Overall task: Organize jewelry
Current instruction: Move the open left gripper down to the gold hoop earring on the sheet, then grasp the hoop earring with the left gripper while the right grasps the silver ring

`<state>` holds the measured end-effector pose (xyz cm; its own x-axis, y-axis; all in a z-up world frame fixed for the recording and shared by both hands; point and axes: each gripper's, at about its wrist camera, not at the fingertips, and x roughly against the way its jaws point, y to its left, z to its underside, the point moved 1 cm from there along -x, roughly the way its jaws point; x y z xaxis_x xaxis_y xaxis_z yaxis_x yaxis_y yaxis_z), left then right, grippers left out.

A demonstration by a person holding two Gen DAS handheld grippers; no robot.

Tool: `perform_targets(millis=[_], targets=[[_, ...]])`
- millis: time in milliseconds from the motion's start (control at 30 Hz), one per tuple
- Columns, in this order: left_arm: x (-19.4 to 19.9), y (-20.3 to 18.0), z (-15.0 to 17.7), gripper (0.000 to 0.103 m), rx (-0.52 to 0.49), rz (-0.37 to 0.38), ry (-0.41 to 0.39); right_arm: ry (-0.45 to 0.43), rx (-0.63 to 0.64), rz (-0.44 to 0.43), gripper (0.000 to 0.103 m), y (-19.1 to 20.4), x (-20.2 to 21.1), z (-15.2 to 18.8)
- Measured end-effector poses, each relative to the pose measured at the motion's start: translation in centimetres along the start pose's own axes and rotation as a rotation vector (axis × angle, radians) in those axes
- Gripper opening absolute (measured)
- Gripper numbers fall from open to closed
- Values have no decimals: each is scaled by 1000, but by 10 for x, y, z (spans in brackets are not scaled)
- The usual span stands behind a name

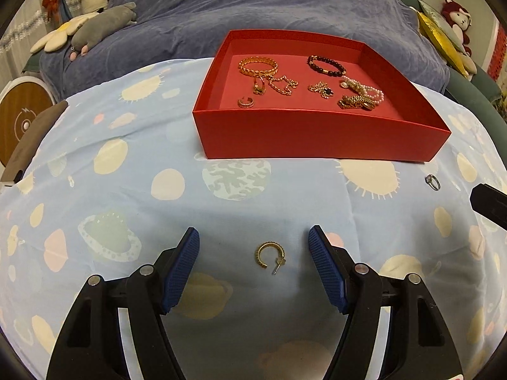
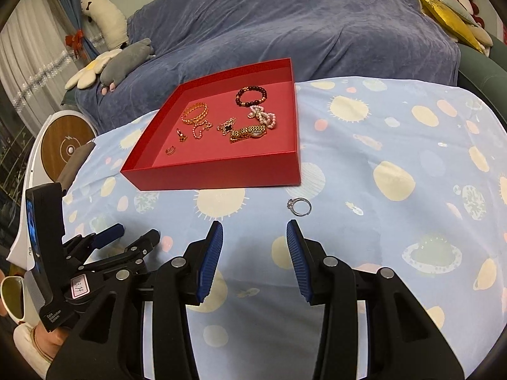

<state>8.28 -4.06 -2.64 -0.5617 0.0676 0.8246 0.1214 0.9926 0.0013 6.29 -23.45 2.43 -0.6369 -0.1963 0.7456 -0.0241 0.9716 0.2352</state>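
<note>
Blue ribbed pads of my left hand-held gripper (image 1: 253,237) are standing spread wide, and a gold hoop earring (image 1: 269,256) is lying flat on the patterned cloth (image 1: 126,164) of the tabletop between them, touching neither pad. My right hand-held gripper (image 2: 255,231) is likewise hanging spread and holding nothing; a silver ring (image 2: 299,206) with a small stone is lying on the cloth just beyond its right fingertip, near the front wall of the red box (image 2: 221,177). Inside that box I am seeing a gold chain bangle (image 1: 258,66), a dark beaded bracelet (image 1: 326,65), a pink pearl strand (image 1: 364,90) tangled with a gold watch-like band (image 1: 353,101), a small gold ring (image 1: 246,102) near the front left, and a thin chain (image 1: 282,85) in the middle. Beyond the tabletop a blue-covered sofa (image 1: 253,6) is carrying plush toys (image 1: 95,28).
</note>
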Motion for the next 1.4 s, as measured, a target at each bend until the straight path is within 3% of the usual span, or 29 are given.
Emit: perform_targets(millis=[733, 833, 1067, 1200, 1267, 1400], targets=[[7, 11, 14, 68, -16, -17, -36, 53, 28, 28, 41, -3, -19, 9], [8, 9, 15, 62, -27, -7, -47, 56, 31, 37, 41, -3, -22, 9], [11, -4, 16, 36, -87, 16, -72, 53, 19, 68, 41, -10, -33, 3], [11, -6, 16, 28, -98, 28, -75, 44, 19, 90, 41, -15, -41, -1], [12, -6, 17, 16, -100, 35, -76, 43, 15, 99, 41, -18, -45, -3], [12, -3, 17, 14, -96, 48, -74, 53, -2, 102, 41, -24, -55, -6]])
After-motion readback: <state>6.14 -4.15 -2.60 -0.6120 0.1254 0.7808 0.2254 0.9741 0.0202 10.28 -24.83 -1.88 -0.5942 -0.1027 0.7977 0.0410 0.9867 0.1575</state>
